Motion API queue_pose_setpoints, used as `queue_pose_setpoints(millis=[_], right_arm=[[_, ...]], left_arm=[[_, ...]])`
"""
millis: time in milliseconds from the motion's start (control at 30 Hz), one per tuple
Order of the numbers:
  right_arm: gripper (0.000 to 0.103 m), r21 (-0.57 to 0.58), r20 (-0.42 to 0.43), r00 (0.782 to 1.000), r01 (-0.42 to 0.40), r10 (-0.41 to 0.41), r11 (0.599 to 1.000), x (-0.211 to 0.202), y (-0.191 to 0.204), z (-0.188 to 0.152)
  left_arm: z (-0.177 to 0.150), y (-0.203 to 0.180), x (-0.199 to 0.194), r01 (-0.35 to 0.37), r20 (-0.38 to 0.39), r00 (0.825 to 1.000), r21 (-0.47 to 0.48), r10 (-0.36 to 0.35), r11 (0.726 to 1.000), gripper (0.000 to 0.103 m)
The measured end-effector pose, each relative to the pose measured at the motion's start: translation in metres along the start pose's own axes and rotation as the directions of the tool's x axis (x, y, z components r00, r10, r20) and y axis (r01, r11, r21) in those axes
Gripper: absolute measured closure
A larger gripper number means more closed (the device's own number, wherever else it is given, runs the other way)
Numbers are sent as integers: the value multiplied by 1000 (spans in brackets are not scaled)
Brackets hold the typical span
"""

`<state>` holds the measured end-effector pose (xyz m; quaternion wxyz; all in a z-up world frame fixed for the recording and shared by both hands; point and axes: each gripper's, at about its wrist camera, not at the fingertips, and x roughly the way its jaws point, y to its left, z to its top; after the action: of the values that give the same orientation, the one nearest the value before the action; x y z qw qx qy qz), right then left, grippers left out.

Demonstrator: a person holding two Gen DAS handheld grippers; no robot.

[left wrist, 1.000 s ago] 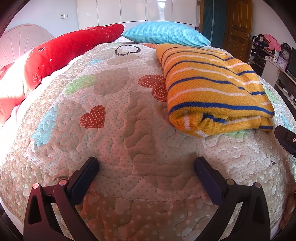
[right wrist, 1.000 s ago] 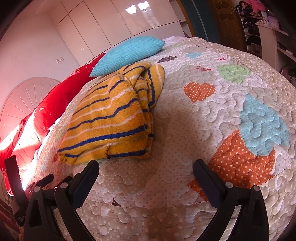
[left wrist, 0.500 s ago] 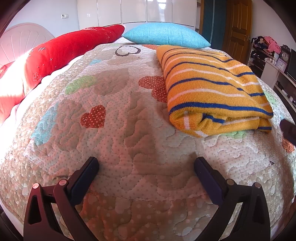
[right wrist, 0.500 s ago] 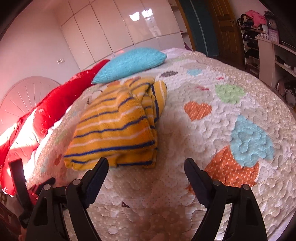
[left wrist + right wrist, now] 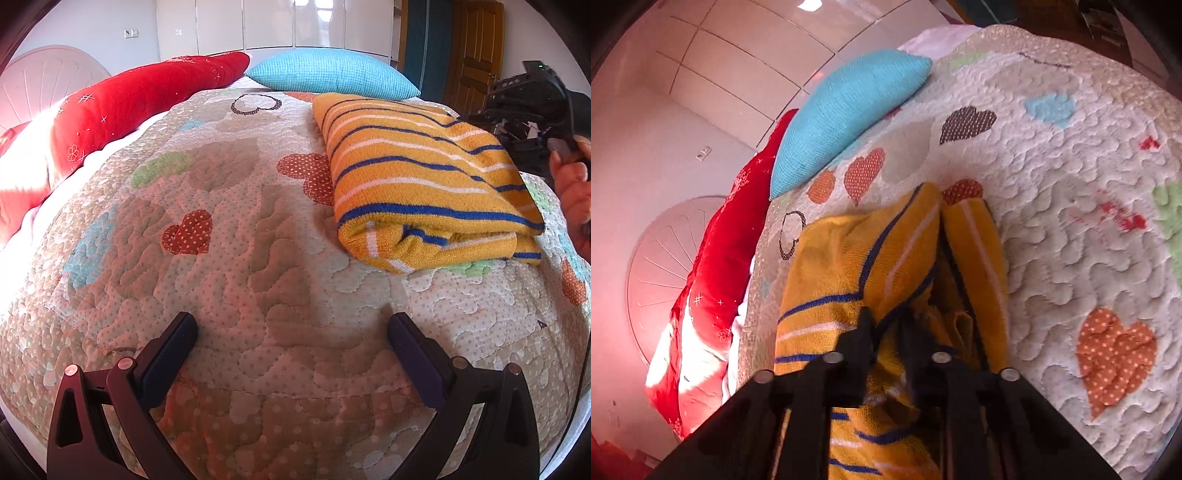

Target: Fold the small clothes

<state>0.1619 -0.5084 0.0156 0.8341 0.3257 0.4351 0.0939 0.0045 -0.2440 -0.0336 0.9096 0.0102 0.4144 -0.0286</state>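
A folded orange sweater with blue and white stripes (image 5: 424,177) lies on the quilted bed at the right. My left gripper (image 5: 291,347) is open and empty, low over the quilt in front of the sweater and to its left. My right gripper (image 5: 888,325) is over the sweater (image 5: 857,258), its jaws nearly together with a fold of the orange knit between them. In the left wrist view the right gripper's body (image 5: 532,107) and the hand on it show at the far right edge, above the sweater's right side.
A heart-patterned quilt (image 5: 221,258) covers the bed. A blue pillow (image 5: 328,74) and a long red pillow (image 5: 122,107) lie at the head. White wardrobes and a wooden door (image 5: 472,55) stand behind. A pink round headboard (image 5: 44,77) is at the left.
My right gripper moved forward over the sweater, tipped down and closed from wide open onto its fabric. The left gripper stayed in place, open.
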Motion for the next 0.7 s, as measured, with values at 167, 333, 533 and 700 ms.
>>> queue_pose_setpoints(millis=[167,333,533,700], right_arm=[[96,-27,83,988,135,-132,990,-17,-3,-1],[96,-39,68,971,233,-230,972,-8,-14,-9],[93,-61,106,958,272,-265,960,-29,-7,-14],[86,-112,182,973,164,-142,980,-65,28,-23]], left_arm=[[-1,0,-1,7,4,1000,-7,-7,1000,0],[-1,0,0,7,4,1000,-7,-7,1000,0],[-1,-1,0,7,5,1000,-8,-7,1000,0],[-1,-1,0,1,5,1000,-5,-1,1000,0]])
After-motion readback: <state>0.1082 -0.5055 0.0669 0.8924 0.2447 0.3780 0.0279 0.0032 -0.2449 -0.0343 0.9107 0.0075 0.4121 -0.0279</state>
